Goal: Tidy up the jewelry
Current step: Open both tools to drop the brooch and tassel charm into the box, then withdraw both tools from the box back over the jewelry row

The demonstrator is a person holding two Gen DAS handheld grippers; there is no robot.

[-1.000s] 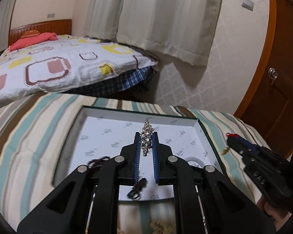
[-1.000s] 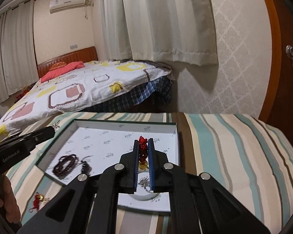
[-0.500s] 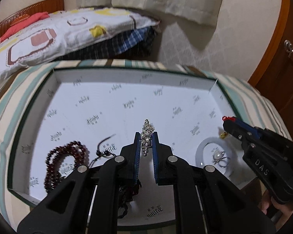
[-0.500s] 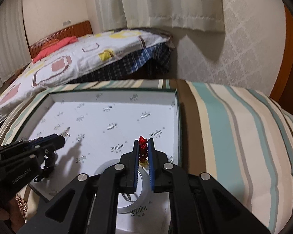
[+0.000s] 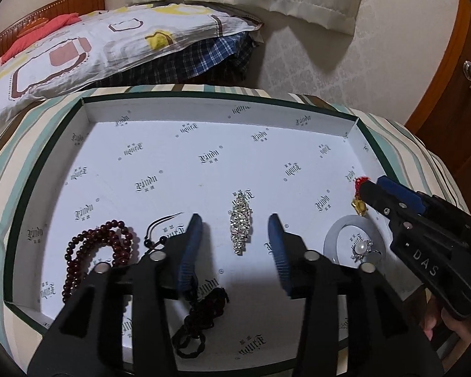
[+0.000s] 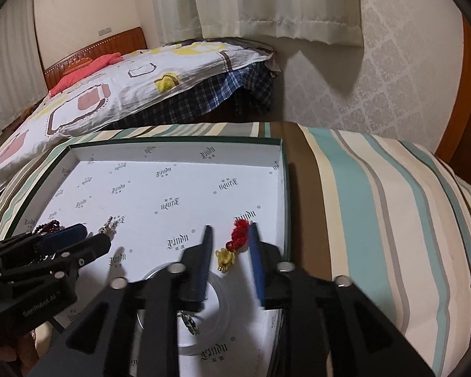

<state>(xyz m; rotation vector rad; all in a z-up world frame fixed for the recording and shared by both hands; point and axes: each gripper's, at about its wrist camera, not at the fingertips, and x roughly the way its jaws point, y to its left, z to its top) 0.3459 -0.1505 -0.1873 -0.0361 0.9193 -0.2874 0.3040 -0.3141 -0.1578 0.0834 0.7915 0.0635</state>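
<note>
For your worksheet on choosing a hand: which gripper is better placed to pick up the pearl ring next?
Right. The right gripper is open just above the pearl ring; the left gripper straddles the rhinestone brooch, farther off.

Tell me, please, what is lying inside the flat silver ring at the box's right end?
Inside the flat silver ring lies a small pearl-and-crystal ring on the white printed box floor. The open left tool covers the ring's near edge.

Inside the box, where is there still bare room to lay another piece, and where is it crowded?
The box floor is bare from the rhinestone piece back to the far wall. The near edge is crowded: dark bead bracelet, black cord, white ring dish, red-and-gold charm.
</note>
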